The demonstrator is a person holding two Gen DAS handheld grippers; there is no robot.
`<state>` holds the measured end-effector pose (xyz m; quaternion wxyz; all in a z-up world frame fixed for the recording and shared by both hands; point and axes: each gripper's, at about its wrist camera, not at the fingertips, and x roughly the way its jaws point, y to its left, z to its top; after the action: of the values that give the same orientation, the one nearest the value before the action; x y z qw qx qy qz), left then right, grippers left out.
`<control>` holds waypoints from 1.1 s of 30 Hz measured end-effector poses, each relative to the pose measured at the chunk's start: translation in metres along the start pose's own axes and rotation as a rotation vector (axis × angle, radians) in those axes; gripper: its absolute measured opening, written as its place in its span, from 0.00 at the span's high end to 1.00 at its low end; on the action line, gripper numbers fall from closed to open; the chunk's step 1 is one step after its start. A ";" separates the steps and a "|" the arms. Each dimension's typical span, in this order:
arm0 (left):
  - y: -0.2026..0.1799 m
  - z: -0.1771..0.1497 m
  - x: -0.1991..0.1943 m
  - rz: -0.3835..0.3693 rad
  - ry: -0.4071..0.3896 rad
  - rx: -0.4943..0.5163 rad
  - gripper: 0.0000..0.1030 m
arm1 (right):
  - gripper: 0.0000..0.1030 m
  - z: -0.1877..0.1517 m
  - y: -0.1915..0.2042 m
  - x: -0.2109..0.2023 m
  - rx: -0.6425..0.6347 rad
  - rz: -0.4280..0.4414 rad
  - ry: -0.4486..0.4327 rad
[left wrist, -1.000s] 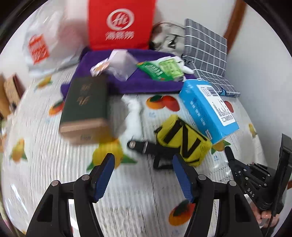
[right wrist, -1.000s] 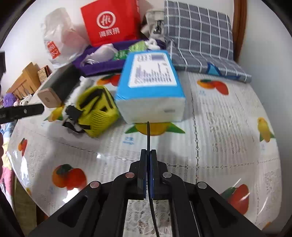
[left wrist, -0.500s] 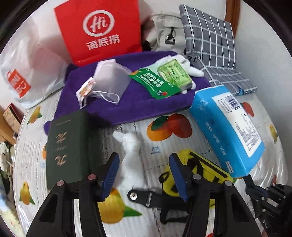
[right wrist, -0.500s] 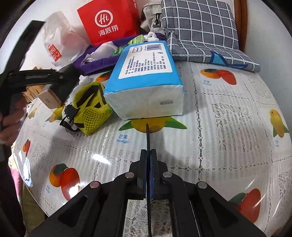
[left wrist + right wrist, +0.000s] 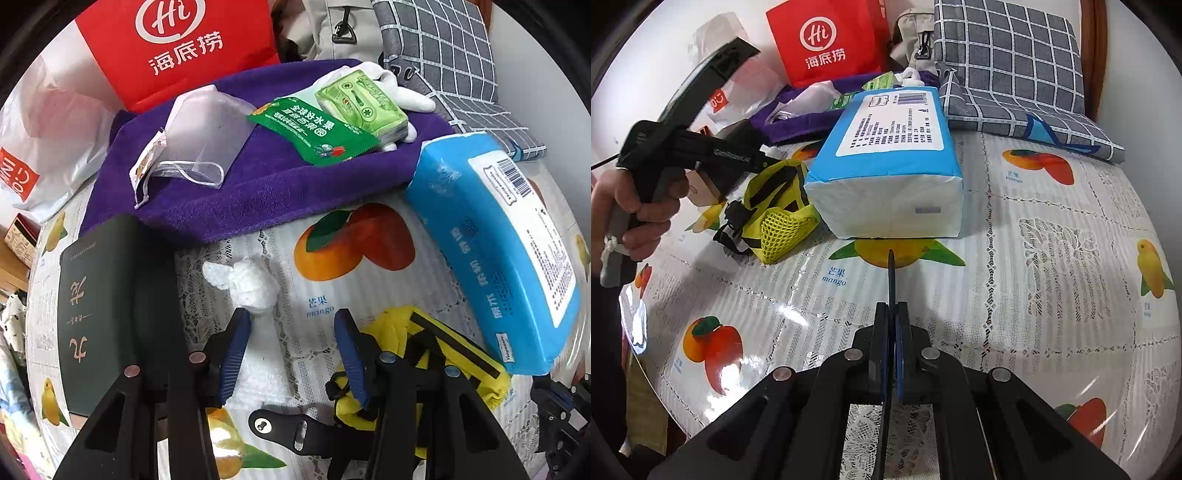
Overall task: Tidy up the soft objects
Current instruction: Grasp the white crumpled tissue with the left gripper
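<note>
Left tongs [image 5: 291, 334]: spread wide, holding nothing, poised low over the tabletop [image 5: 332, 291] with the crumpled white tissue [image 5: 251, 284] just ahead, nearer the left pad than the right.

Right tongs [image 5: 892, 321]: pressed fully together, nothing between them, hanging above bare tabletop short of the blue tissue pack [image 5: 890, 173].

Crumpled white tissue, one: between the dark green box [image 5: 99, 306] and the yellow mesh pouch [image 5: 424, 354]. Judged almost weightless, fully compressible, not slippery; best pinched across its bulky middle, since a loose corner may tear or slip out.

Yellow mesh pouch, one: black straps, soft, likely sags when lifted; take it by the body rather than a strap.

Blue tissue pack, one: bulky, yielding, slick film wrap; probably too wide to span except at an end.

Purple towel [image 5: 258, 195], one: limp; carries one clear mesh bag [image 5: 203, 140], one green sachet [image 5: 314, 129], one green pocket tissue pack [image 5: 362, 107], one white glove [image 5: 402, 96] partly hidden.

Behind: one red paper bag [image 5: 177, 48], one checked cushion [image 5: 443, 55], one white plastic bag [image 5: 48, 140].
</note>
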<state>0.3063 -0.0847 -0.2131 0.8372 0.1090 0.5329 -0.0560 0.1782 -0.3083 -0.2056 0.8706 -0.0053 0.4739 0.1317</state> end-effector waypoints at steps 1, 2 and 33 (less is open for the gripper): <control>0.000 0.000 0.001 -0.006 0.003 -0.005 0.56 | 0.96 0.000 -0.001 0.000 0.001 0.005 -0.001; 0.001 0.002 0.002 -0.010 0.004 -0.008 0.58 | 0.96 0.000 -0.002 0.000 0.008 0.013 -0.001; 0.058 -0.111 -0.078 -0.122 -0.067 -0.124 0.93 | 0.97 -0.012 0.004 -0.016 0.152 0.063 0.008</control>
<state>0.1877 -0.0036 -0.1802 0.8546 0.0223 0.5129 -0.0775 0.1592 -0.3099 -0.1989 0.8621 0.0754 0.4859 0.1226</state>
